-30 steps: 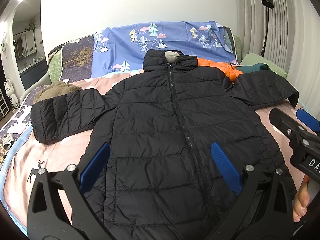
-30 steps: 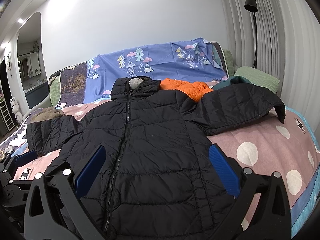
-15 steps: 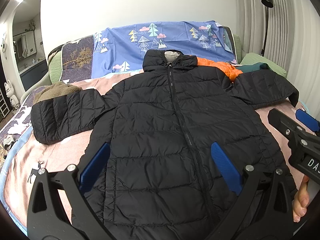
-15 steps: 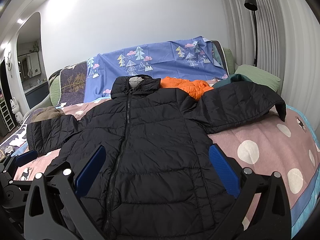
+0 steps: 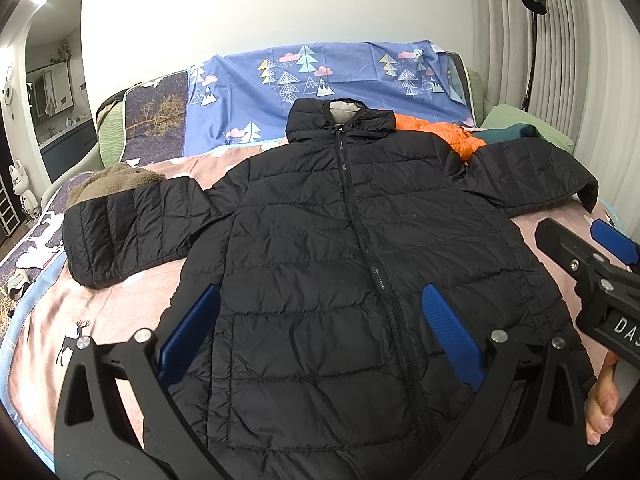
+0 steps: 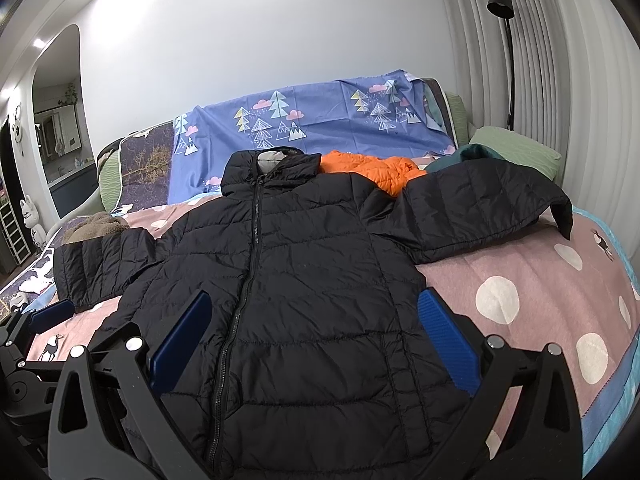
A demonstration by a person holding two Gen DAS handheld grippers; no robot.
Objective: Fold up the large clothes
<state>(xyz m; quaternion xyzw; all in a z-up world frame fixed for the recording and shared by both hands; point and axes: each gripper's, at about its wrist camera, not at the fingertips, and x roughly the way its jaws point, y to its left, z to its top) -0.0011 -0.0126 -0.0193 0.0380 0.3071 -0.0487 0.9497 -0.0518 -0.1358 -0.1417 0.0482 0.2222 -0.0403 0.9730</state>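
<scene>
While black jacket point(image 5: 344, 248) lies flat, right gripper point(image 5: 600, 256) reads "DA".

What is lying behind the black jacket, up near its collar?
An orange puffer garment lies bunched behind the black jacket, with something dark green beside it. The jacket's shoulder and sleeve cover their lower parts, so their full shape is hidden.

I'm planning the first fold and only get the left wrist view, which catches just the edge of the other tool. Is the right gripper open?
Observer: Yes. The right gripper is open, its blue pads wide apart over the black jacket, holding nothing.
Operator: Is there free bed beside the sleeve on that side?
Observer: Yes. The pink blanket with white dots lies bare in front of the right sleeve, out to a blue border.
</scene>
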